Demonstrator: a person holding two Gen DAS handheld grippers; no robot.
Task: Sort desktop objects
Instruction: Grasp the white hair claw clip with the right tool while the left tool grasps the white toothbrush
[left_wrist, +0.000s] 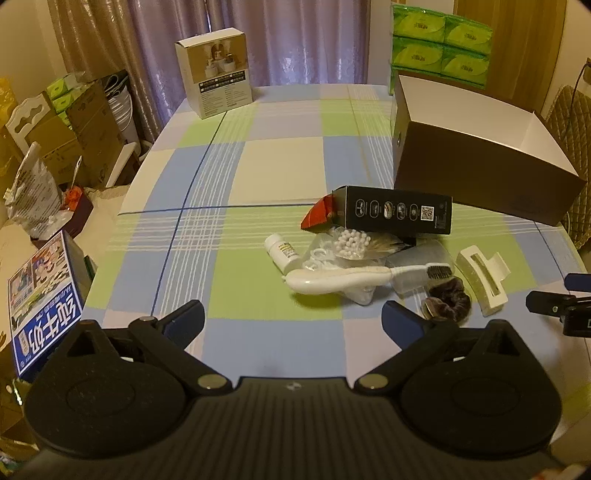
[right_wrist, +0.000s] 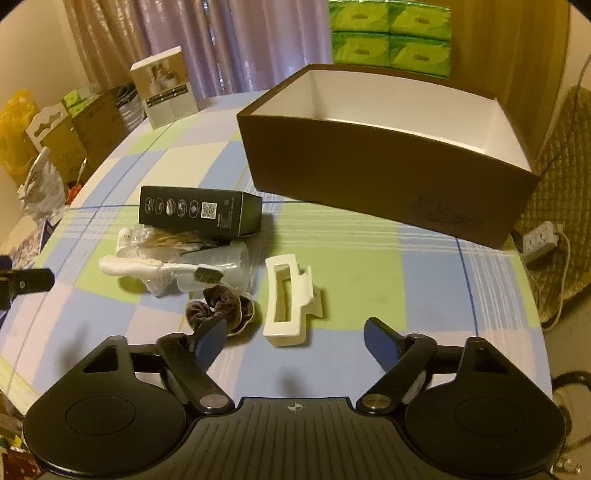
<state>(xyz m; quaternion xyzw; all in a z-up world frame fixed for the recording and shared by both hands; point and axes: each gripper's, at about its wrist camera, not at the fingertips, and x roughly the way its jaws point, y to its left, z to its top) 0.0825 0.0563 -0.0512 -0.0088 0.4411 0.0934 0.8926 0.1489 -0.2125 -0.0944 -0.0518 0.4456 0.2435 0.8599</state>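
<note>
Both sets of fingers spread and empty near the worktop's front edge, right gripper (right_wrist: 295, 343) facing cream plastic claw hair clip (right_wrist: 290, 301) touching dark velvet scrunchie (right_wrist: 221, 308): risk of snagging both.

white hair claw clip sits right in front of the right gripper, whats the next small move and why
Probably ease the right gripper forward and down to straddle the white hair claw clip. Its fingers stand wide open and empty, the clip lies just ahead of them, apart from the pile except for the dark scrunchie at its left edge, and the open brown box behind looks empty as far as its inside shows.
</note>
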